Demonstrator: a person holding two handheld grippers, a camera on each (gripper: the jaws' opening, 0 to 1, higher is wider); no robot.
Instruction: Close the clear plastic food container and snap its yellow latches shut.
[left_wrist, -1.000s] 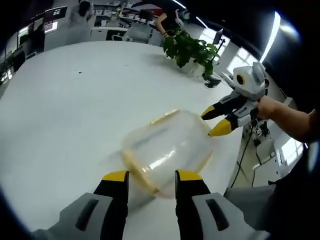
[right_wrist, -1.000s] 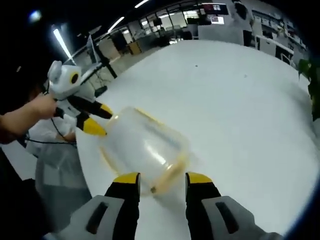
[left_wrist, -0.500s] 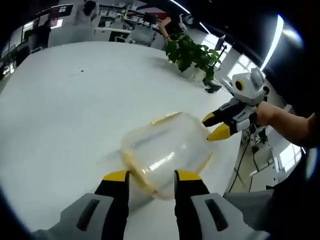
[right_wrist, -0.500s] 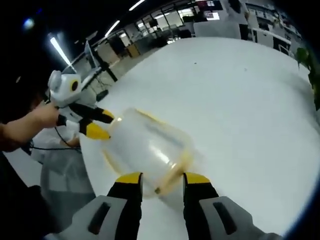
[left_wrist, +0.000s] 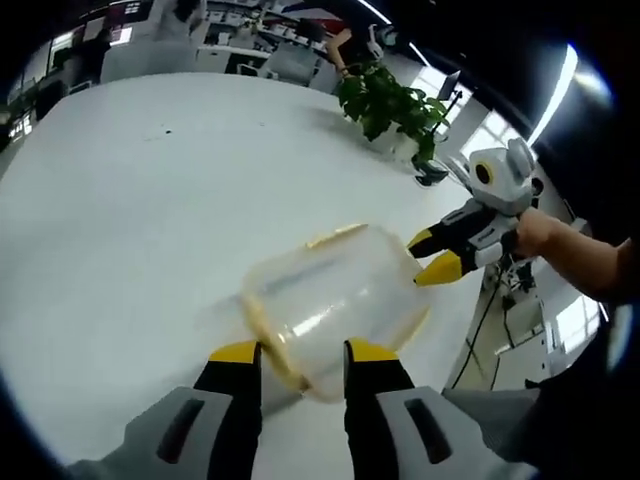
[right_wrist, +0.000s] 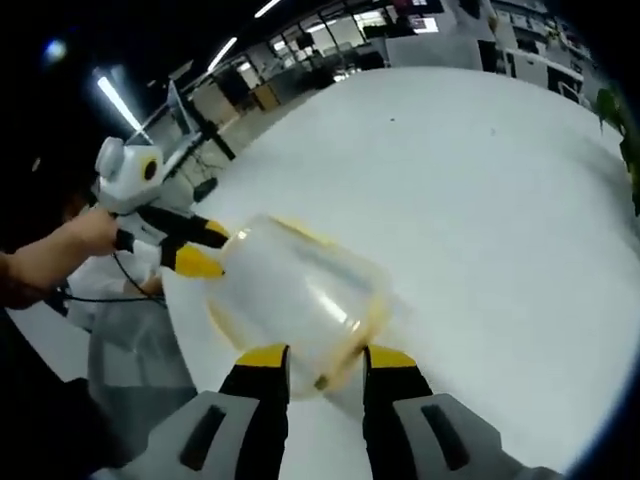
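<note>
Clear container (left_wrist: 335, 300) btwn L gripper (left_wrist: 296, 352) jaws

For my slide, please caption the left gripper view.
Two tongs flank a clear container with yellow latches on a white table.

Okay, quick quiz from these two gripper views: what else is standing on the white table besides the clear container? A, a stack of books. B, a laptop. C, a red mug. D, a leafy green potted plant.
D: in the left gripper view a green potted plant stands near the far edge of the white table, beyond the clear container.
</note>
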